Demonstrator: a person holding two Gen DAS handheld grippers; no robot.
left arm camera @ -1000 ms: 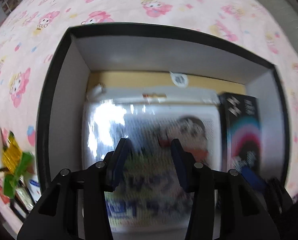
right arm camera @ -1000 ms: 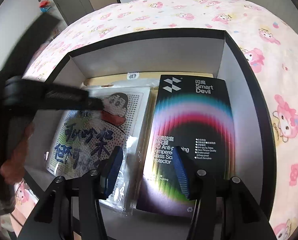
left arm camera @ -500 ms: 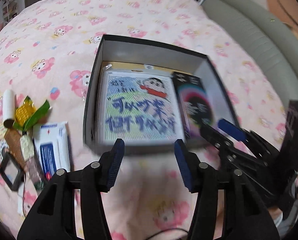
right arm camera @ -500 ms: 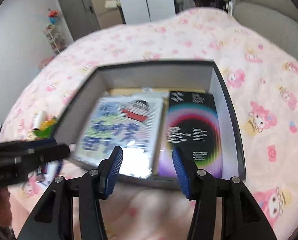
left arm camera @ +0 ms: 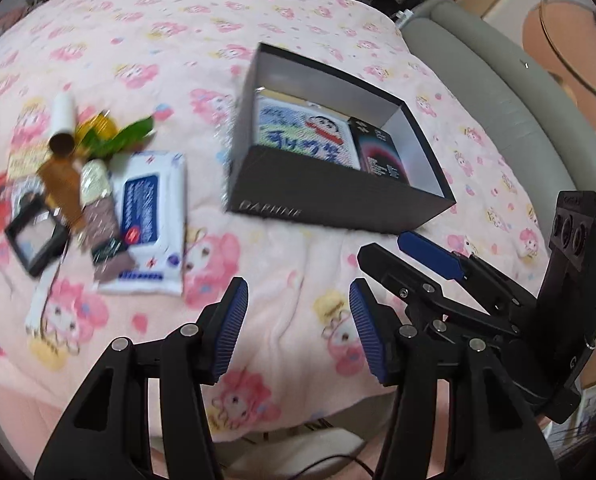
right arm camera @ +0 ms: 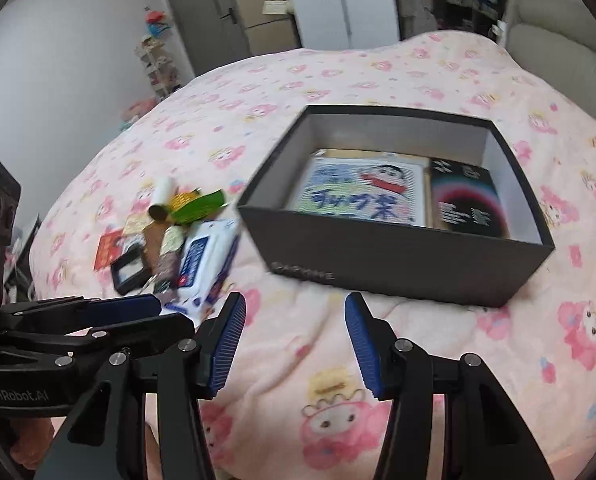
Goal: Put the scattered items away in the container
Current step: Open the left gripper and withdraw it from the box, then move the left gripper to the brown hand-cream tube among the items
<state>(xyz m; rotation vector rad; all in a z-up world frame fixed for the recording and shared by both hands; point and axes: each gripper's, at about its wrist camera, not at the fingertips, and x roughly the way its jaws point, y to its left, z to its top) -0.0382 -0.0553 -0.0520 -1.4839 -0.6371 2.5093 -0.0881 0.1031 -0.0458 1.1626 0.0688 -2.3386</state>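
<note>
I'm holding both grippers spread wide and empty above the pink blanket (left arm camera: 298, 92), left gripper (left arm camera: 294, 328) and right gripper (right arm camera: 294, 340) side by side. The black box (right arm camera: 397, 264) is sitting ahead with a cartoon packet (right arm camera: 357, 196) already lying flat inside. The wipes pack (left arm camera: 150, 216) is waiting in the pile to the left: soft, light, crinkly, probably best pinched across a long edge. Smaller bits beside it are blurring together, hard to name.
</note>
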